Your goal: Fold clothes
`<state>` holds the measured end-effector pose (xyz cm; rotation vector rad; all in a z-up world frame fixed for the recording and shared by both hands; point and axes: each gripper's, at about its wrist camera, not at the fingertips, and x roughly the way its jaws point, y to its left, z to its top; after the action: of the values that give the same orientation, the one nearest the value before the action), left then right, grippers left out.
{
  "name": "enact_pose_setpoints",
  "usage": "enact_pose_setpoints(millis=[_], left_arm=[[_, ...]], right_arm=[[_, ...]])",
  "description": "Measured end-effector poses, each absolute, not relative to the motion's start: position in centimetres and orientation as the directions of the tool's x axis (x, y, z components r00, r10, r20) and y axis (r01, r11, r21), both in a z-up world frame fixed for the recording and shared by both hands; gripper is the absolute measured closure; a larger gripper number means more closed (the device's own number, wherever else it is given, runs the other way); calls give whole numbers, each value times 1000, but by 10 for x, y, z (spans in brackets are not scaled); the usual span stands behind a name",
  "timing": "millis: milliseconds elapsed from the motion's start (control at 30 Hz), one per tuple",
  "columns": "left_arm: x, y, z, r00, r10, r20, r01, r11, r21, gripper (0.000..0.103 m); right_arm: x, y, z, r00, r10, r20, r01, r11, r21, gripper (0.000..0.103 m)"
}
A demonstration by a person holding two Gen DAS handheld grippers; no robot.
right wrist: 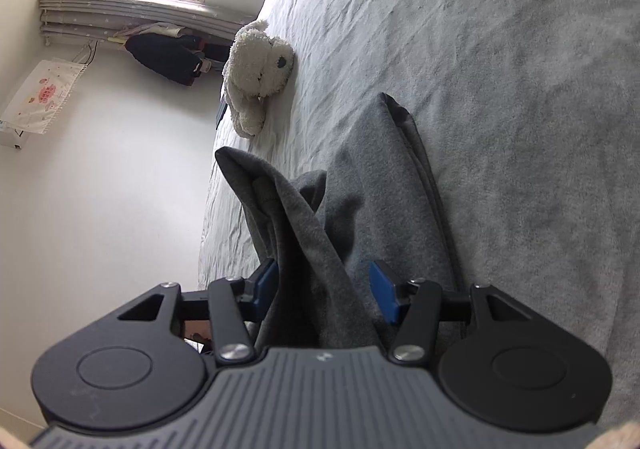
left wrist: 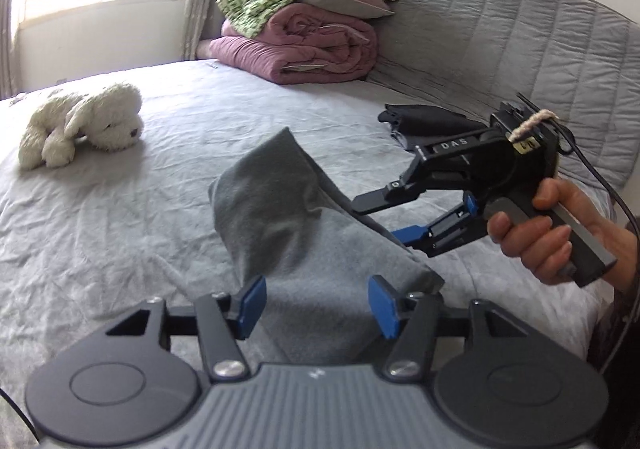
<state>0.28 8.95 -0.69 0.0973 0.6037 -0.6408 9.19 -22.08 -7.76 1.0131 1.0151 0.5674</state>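
Low in the left wrist view, my left gripper (left wrist: 316, 303) stands spread wide, the grey garment (left wrist: 296, 217) lying loose between its blue pads (left wrist: 253, 299), unclamped. At centre right, my right gripper (left wrist: 384, 217) reaches into the raised fold, also parted. With neither tong biting, I judge the lifted flap could slump and undo the fold. A white plush dog (left wrist: 84, 125) lies upper left, well apart.

Across the right wrist view, the same garment (right wrist: 320, 217) drapes through the right gripper (right wrist: 324, 291), its fingers apart. If I close on too few layers, the cloth may slide off onto the bed (right wrist: 520, 89).
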Motion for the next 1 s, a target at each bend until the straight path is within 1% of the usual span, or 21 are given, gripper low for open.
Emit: enact_pose_setpoints(millis=[100, 167, 233, 267, 333, 533, 667, 700, 733, 767, 833, 900, 1000], left_arm=[[-4, 76, -9, 662, -518, -541, 591, 805, -48, 44], [-5, 62, -12, 681, -495, -540, 583, 813, -10, 46], [-7, 46, -16, 687, -476, -550, 591, 805, 42, 59], [-9, 40, -18, 689, -467, -554, 598, 798, 71, 59], [-13, 30, -21, 693, -454, -560, 610, 784, 120, 59], [-20, 20, -23, 697, -451, -557, 616, 774, 143, 46], [-20, 14, -27, 723, -411, -555, 590, 785, 188, 46], [-19, 13, -29, 733, -392, -556, 575, 794, 198, 50], [-18, 11, -30, 742, -374, -557, 560, 802, 208, 61], [-17, 11, -31, 748, -359, -558, 547, 811, 210, 66], [-15, 11, -32, 758, -340, -557, 518, 832, 199, 87], [-15, 13, -30, 772, -330, -543, 495, 848, 187, 94], [-15, 18, -23, 794, -328, -511, 465, 870, 163, 96]], right_arm=[[88, -219, -78, 436, 797, -418, 46, 444, 895, 49], [88, -218, -77, 433, 799, -417, 48, 442, 896, 49], [88, -217, -77, 431, 800, -417, 51, 440, 897, 49], [88, -217, -76, 430, 801, -417, 52, 439, 897, 49], [89, -215, -75, 427, 803, -416, 55, 436, 898, 48], [89, -212, -73, 422, 802, -422, 53, 443, 895, 48], [90, -209, -75, 417, 803, -426, 58, 445, 894, 48], [91, -208, -75, 418, 802, -427, 62, 444, 894, 48], [92, -208, -75, 419, 802, -426, 63, 443, 895, 48], [93, -207, -74, 422, 800, -426, 60, 444, 894, 48], [94, -206, -71, 428, 797, -426, 51, 450, 892, 47], [95, -204, -69, 432, 794, -429, 40, 458, 888, 47], [98, -201, -65, 442, 785, -434, 24, 474, 880, 47]])
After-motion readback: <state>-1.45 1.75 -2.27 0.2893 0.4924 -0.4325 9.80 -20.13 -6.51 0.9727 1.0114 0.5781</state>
